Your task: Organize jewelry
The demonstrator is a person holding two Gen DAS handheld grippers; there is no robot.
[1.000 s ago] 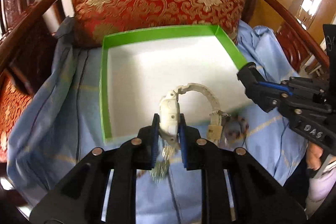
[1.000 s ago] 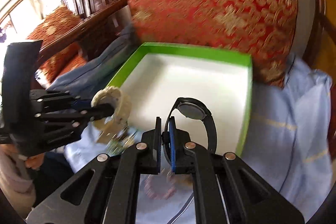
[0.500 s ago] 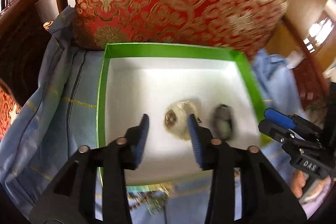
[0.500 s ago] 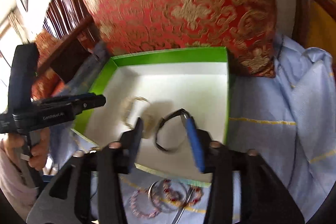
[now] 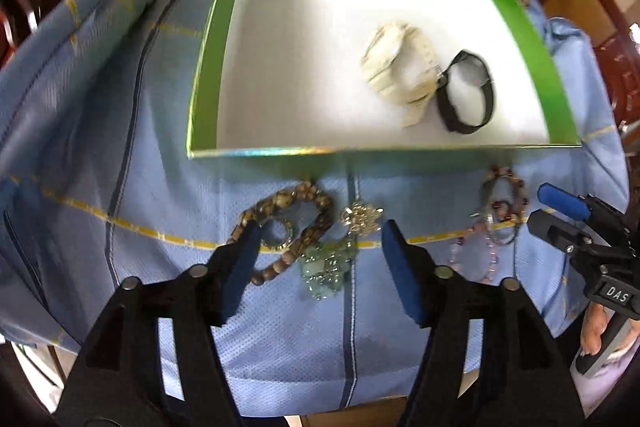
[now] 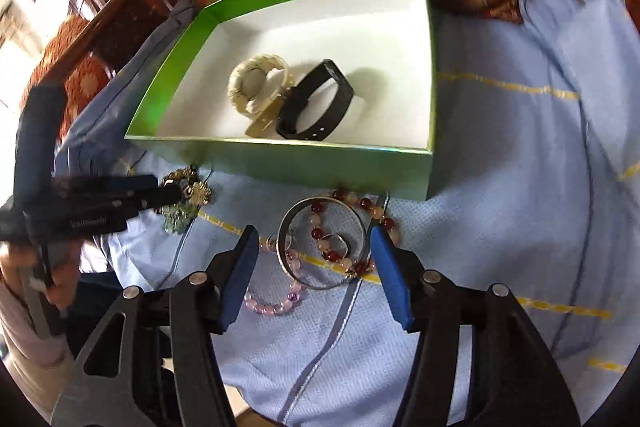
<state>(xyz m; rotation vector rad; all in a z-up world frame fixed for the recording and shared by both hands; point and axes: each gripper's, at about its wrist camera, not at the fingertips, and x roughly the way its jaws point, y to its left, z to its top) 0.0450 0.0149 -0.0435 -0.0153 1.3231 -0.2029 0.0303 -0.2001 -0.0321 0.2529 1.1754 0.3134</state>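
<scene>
I am hovering both tongs, left (image 5: 316,247) and right (image 6: 314,251), wide open and empty, over bracelets (image 6: 320,243) tangled just before the green box (image 5: 208,39), risking snagging several at once.

The left hand-held gripper (image 5: 318,251) and right hand-held gripper (image 6: 314,253) both hover with jaws spread wide, empty.

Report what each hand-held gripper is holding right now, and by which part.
Nothing is held. The left hand-held gripper and the right hand-held gripper are both open, above loose bracelets on the blue cloth. Both watches lie in the green box.
</scene>
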